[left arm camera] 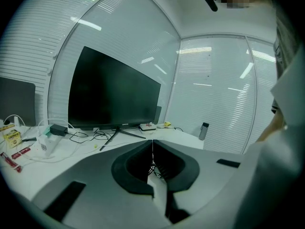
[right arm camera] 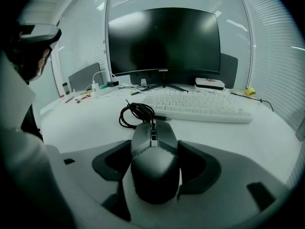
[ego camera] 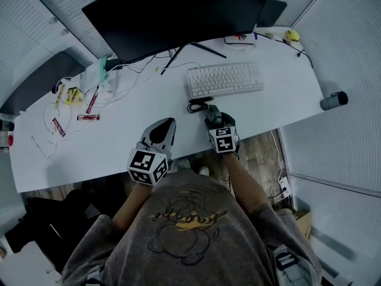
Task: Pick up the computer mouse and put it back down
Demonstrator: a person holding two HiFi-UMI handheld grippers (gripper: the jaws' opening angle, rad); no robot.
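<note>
A dark grey wired computer mouse (right arm camera: 153,168) lies between the jaws of my right gripper (right arm camera: 155,146), and both jaws rest against its sides. In the head view the mouse (ego camera: 213,113) sits on the white desk (ego camera: 137,109) near the front edge, just ahead of the right gripper (ego camera: 215,121). Its cable is bundled in a black coil (right arm camera: 136,114) in front of it. My left gripper (ego camera: 162,130) hovers over the desk to the mouse's left, shut and holding nothing; in its own view the jaws (left arm camera: 152,144) meet at the middle.
A white keyboard (ego camera: 225,79) lies beyond the mouse, and a large dark monitor (ego camera: 178,11) stands behind it. Cables, a charger and small packets (ego camera: 71,100) litter the desk's left side. A grey bottle (ego camera: 333,100) stands at the right edge.
</note>
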